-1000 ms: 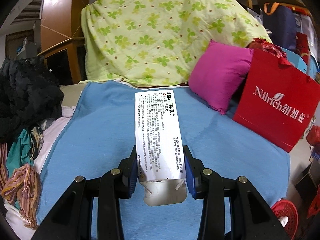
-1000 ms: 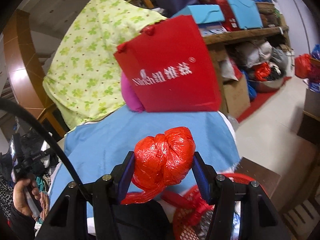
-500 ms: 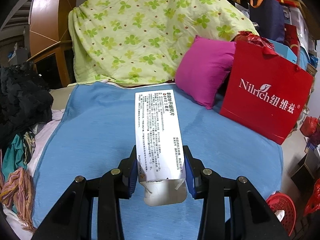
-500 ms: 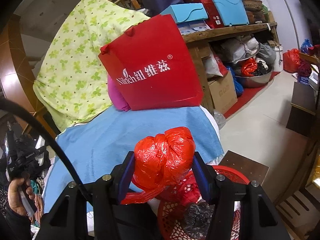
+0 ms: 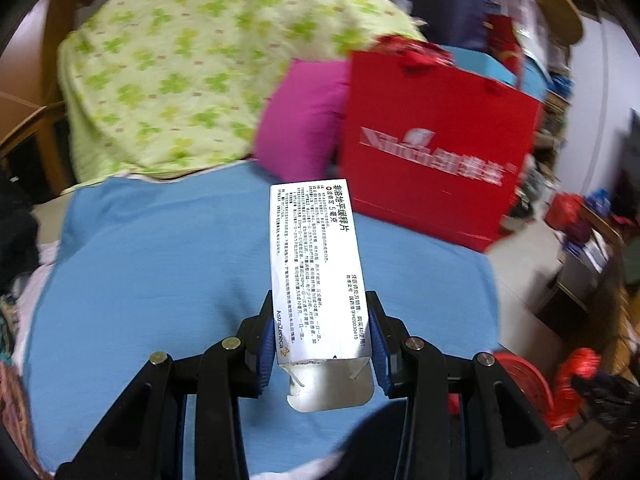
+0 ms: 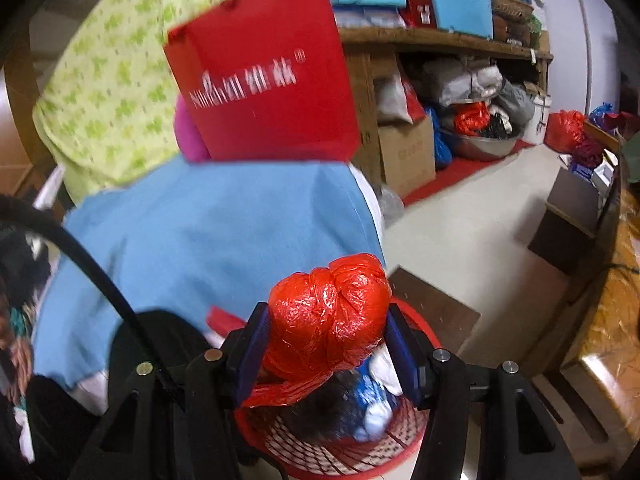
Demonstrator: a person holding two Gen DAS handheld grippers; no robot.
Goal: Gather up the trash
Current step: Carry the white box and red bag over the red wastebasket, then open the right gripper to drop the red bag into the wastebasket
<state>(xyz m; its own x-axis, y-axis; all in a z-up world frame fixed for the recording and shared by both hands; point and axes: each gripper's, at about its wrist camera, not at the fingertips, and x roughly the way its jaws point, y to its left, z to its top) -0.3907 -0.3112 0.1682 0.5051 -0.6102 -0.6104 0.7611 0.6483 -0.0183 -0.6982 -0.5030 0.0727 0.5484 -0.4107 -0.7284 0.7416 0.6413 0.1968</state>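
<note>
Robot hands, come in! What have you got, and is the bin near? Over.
Left gripper shut on medicine box, above blue blanket. Right gripper shut on red plastic bag, over red basket. Nothing between.

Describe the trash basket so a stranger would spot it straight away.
Start at the bed with the blue blanket; at its right corner, on the pale floor, stands the basket. It sits directly under the right gripper holding a red plastic bag. It alone is round, red mesh, already holding trash.
</note>
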